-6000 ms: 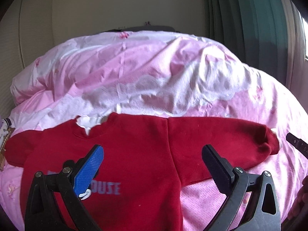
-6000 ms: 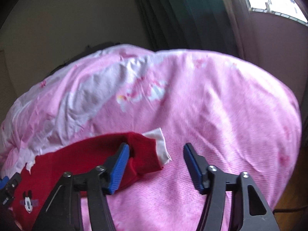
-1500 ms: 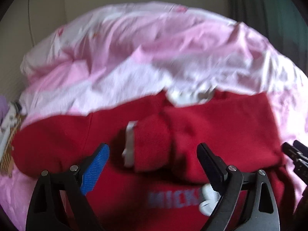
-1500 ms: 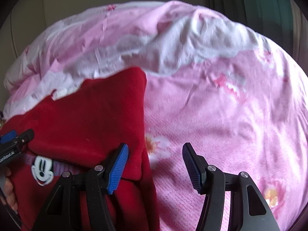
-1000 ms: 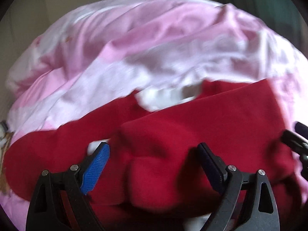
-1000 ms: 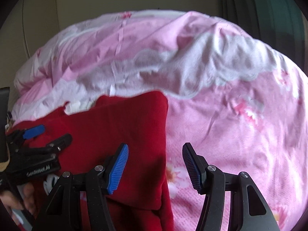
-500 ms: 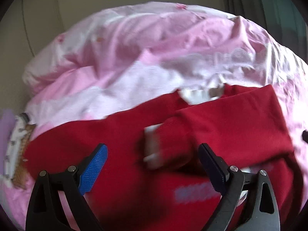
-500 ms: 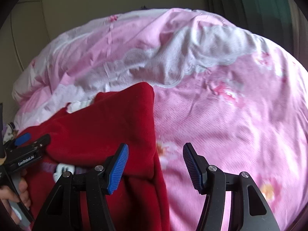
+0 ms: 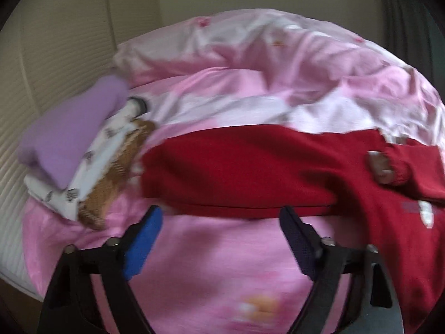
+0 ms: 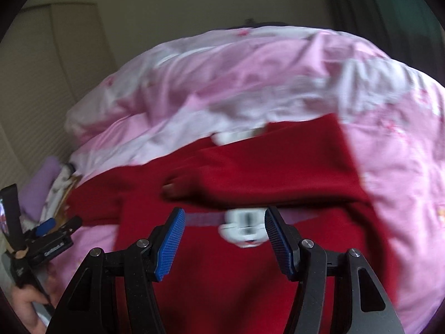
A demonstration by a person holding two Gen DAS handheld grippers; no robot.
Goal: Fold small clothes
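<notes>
Faintly, "GenRobot.AI" marks the left gripper (image 10: 59,226).

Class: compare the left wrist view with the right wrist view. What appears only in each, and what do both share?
Only the left wrist view shows the open left gripper head-on over bare pink bedding, and the white patterned folded garment clearly. Only the right wrist view shows the white cartoon print between the open right gripper's fingers. Both show the red fleece sweatshirt, its right sleeve folded across, and the folded lilac garment.
</notes>
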